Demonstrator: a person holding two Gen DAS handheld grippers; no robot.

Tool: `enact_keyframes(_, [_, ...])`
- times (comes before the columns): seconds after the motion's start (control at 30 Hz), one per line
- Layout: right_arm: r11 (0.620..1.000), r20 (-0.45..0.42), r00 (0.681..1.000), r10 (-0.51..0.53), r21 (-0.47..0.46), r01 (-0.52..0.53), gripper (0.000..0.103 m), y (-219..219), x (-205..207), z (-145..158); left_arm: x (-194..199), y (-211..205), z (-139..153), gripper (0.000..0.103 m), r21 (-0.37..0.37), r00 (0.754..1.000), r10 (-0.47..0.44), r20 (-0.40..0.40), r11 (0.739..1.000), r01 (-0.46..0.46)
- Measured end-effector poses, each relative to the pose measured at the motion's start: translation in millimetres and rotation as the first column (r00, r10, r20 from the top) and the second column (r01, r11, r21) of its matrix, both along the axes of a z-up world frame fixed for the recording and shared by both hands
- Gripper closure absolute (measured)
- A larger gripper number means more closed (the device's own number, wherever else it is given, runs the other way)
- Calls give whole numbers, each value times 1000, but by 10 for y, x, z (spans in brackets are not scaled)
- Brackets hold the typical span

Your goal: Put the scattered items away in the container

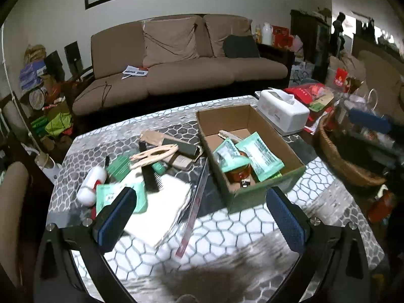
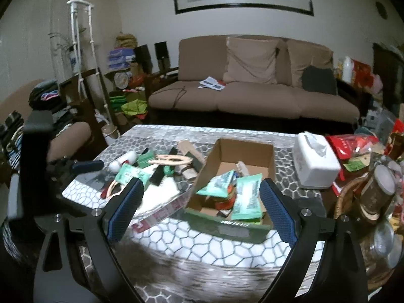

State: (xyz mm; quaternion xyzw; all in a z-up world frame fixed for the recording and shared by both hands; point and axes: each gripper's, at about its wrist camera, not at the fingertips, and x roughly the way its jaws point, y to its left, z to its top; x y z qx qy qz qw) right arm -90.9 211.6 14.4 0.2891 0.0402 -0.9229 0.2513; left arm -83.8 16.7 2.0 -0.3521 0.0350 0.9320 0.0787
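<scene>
Behind the glossy pebble-patterned table [image 1: 252, 227] stands a brown sofa, and we hold left gripper [image 1: 202, 217] and right gripper [image 2: 199, 212] wide open and empty, because soft green packets [image 1: 260, 156] already lie inside the cardboard box [image 1: 255, 194], while the black comb [image 1: 150, 176], wooden clip [image 1: 154, 155] and white capsule-shaped case [image 1: 89, 185] wait left of it.

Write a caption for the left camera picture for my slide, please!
Open left tongs hover over the table between scattered items and a half-filled cardboard box.
</scene>
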Motion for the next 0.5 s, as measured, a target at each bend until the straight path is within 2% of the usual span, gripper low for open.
enact_keyframes(0.13, [998,51,997,56,-31,-54,10,-95,125,-140,252,-388,55,0,5,997,74,-34,997,-73])
enact_keyframes(0.3, [996,84,993,83,-46,-79,10,-213,237,-256,638,-949,91,0,24,979,198,-50,980,-197])
enact_keyframes(0.4, [993,103,989,106,-63,-100,10,-272,304,-320,898,-1249,40,0,79,965,259,-42,964,-255])
enact_keyframes(0.5, [989,138,983,125,-99,-111,10,-335,380,-424,1065,-1471,-13,0,166,955,296,-24,943,-288])
